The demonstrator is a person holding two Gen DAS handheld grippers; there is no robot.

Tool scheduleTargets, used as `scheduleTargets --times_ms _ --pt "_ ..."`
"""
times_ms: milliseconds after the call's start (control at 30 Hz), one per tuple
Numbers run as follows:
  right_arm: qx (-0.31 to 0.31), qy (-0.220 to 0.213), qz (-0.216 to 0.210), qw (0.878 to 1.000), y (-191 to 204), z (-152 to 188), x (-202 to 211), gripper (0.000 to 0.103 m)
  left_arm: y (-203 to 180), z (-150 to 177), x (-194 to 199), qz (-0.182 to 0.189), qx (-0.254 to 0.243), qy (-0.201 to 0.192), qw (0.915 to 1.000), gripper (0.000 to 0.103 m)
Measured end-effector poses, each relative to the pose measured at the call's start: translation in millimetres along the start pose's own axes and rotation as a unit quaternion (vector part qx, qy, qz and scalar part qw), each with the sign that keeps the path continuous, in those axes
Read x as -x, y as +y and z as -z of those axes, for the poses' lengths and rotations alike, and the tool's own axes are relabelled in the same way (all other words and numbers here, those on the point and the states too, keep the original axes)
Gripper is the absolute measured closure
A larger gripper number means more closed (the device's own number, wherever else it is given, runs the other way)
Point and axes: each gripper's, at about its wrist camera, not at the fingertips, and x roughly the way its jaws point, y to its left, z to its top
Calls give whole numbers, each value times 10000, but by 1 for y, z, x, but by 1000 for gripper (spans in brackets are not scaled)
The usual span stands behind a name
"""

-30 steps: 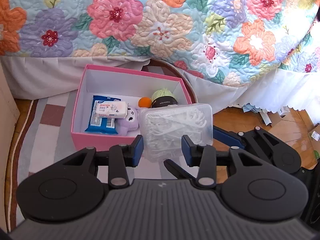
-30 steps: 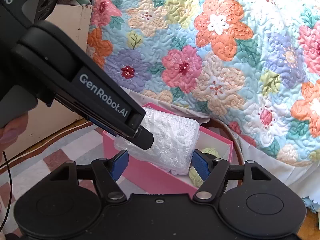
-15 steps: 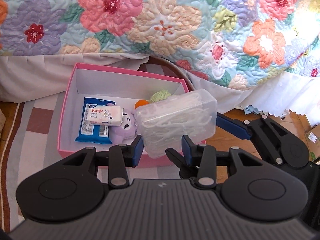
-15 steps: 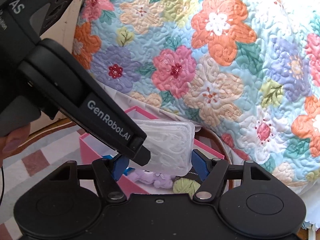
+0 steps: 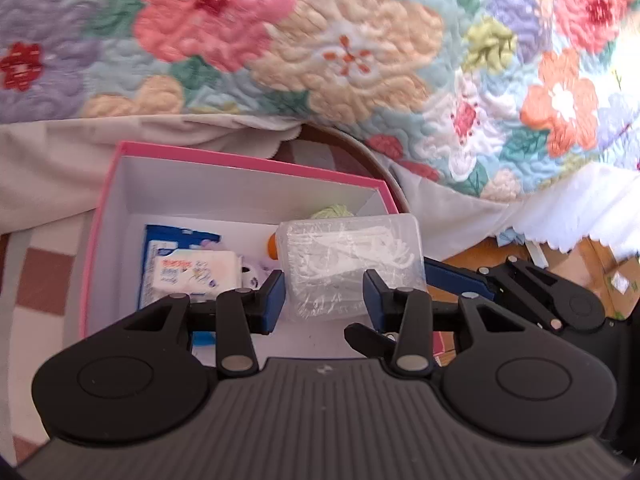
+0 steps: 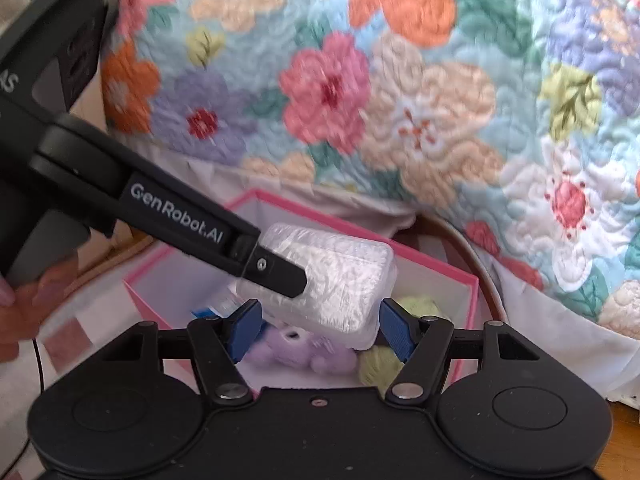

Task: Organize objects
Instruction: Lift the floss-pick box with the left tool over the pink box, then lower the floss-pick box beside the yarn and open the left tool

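Note:
A clear plastic box of floss picks [image 5: 352, 264] is held over the open pink box [image 5: 248, 166]. My left gripper [image 5: 324, 300] is shut on its near end. In the right wrist view the same clear box [image 6: 336, 276] sits between the fingers of my right gripper [image 6: 320, 328], which grips its two ends. The left gripper's finger [image 6: 276, 270] crosses in front of it. Inside the pink box [image 6: 436, 264] lie a blue wipes pack [image 5: 176, 240], a white tissue pack [image 5: 196, 276], a purple plush toy [image 6: 296, 348], an orange ball [image 5: 273, 246] and green yarn [image 6: 380, 364].
The pink box stands on a checked rug [image 5: 40, 280] against a bed with a floral quilt [image 5: 320, 52] and white skirt [image 5: 560, 208]. Wooden floor with paper scraps [image 5: 608, 280] lies to the right. A hand [image 6: 24, 312] holds the left gripper.
Both grippers have carried the clear floss box forward and over the pink box; it now hangs above the box's right half. The box's contents have not moved.

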Motion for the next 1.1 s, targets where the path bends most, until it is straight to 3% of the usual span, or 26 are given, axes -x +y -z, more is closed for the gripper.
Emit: scheduleTargets --times_ms 133,367,500,767,900,1000,1100 --pt "137 181 142 9996 -7 2 -14 33 -1 1 -27 10 -1 256 9997 63" --pt "143 552 13 9984 -12 0 -47 38 16 3 -44 -266 161 174 9994 63" --pt "-191 822 -234 9962 -16 -2 -73 51 33 6 -51 -547 160 24 9984 64" --pt "-765 911 -473 9918 -25 1 -92 54 55 6 -57 -518 478 -94 9975 67" --pt "-1378 1070 -514 9833 -43 0 -105 58 56 6 -61 -548 579 -142 9967 74" --pt "-1526 1120 -512 9806 -48 6 -108 63 56 10 -63 -630 661 -99 9958 81" --pt "-1584 1098 -624 9793 -49 11 -107 66 59 16 -60 -708 813 -90 9941 81"
